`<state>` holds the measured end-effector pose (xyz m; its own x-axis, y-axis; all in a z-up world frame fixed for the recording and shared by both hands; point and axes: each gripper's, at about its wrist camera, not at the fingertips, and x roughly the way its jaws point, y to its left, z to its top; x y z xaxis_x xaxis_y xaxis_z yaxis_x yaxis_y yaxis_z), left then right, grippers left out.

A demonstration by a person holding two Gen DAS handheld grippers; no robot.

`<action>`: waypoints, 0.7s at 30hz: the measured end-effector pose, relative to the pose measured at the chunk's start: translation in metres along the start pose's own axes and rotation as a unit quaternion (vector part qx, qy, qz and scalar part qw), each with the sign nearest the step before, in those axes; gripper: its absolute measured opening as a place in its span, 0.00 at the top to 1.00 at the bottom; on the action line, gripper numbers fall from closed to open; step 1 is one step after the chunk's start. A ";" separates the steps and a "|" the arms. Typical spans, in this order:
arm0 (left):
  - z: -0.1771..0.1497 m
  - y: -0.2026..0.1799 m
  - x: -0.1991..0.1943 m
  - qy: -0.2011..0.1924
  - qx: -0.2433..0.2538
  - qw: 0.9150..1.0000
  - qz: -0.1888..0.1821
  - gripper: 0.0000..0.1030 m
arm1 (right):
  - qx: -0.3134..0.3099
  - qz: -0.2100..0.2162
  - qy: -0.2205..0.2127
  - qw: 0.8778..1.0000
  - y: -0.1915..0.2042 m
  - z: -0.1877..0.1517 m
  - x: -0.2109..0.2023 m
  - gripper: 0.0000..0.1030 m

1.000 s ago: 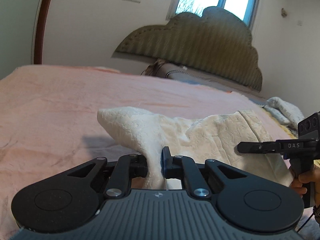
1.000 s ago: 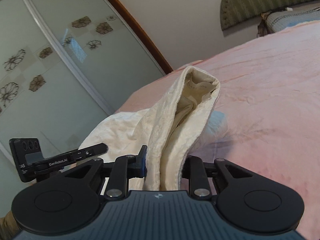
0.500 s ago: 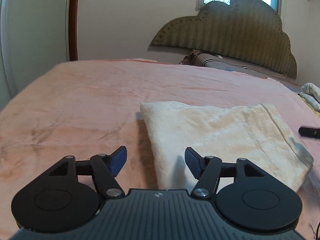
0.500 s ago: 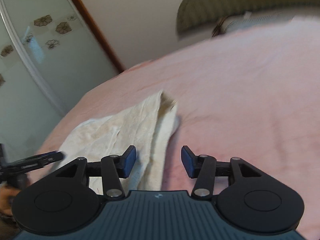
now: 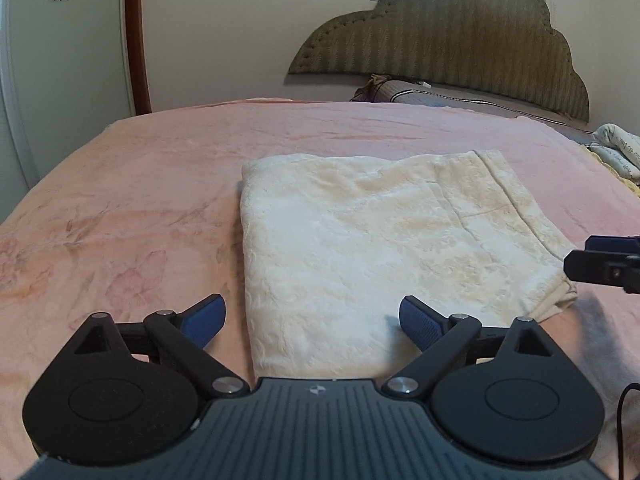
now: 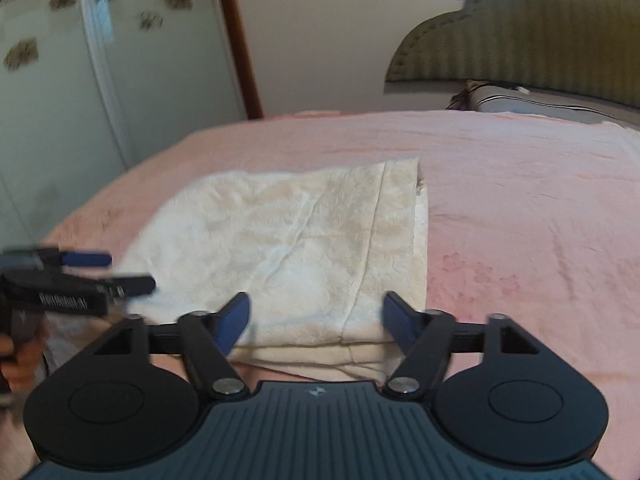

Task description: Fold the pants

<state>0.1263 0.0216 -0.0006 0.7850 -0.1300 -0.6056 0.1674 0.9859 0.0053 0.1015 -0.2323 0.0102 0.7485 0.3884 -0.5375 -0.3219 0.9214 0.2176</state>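
The cream-white textured pants (image 5: 380, 236) lie folded in a flat rectangle on the pink bedspread (image 5: 120, 208). They also show in the right wrist view (image 6: 296, 248), with stacked layers at the near edge. My left gripper (image 5: 312, 320) is open and empty, just above the fold's near left corner. My right gripper (image 6: 316, 318) is open and empty, above the near right edge. The right gripper's tip shows at the right edge of the left wrist view (image 5: 604, 266). The left gripper shows at the left of the right wrist view (image 6: 80, 276), open.
A green padded headboard (image 5: 460, 40) and pillows (image 5: 440, 98) stand at the far end of the bed. A bundle of patterned cloth (image 5: 616, 148) lies at the far right. A frosted sliding wardrobe door (image 6: 60, 80) stands left of the bed.
One second ago both grippers were shut on the lifted pants. They laid the pants flat, let go, opened wide and drew back toward the near edge.
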 end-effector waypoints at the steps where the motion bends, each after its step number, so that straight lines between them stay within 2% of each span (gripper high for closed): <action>1: -0.002 -0.002 -0.004 -0.002 -0.006 1.000 0.000 0.06 | 0.008 0.000 -0.009 1.000 0.003 0.000 -0.005 0.12; 3: -0.005 -0.006 -0.012 -0.003 -0.020 1.000 0.002 0.05 | 0.015 0.000 -0.021 1.000 0.011 -0.002 -0.013 0.11; 7: -0.012 -0.018 -0.022 0.010 -0.022 1.000 0.011 0.05 | 0.025 0.003 -0.017 1.000 0.026 -0.011 -0.022 0.07; 12: -0.027 -0.026 -0.031 0.020 -0.016 1.000 0.015 0.05 | 0.036 0.002 0.016 0.999 0.040 -0.018 -0.028 0.06; 20: -0.044 -0.031 -0.035 0.036 -0.026 0.999 0.019 0.05 | -0.009 0.009 0.029 0.999 0.063 -0.031 -0.041 0.05; 21: -0.045 -0.032 -0.034 0.037 -0.025 0.999 0.020 0.05 | -0.010 0.003 0.029 1.000 0.064 -0.033 -0.041 0.03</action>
<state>0.0674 -0.0006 -0.0158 0.7445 -0.0838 -0.6623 0.1051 0.9944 -0.0076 0.0312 -0.1893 0.0193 0.7120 0.3917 -0.5828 -0.3382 0.9187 0.2042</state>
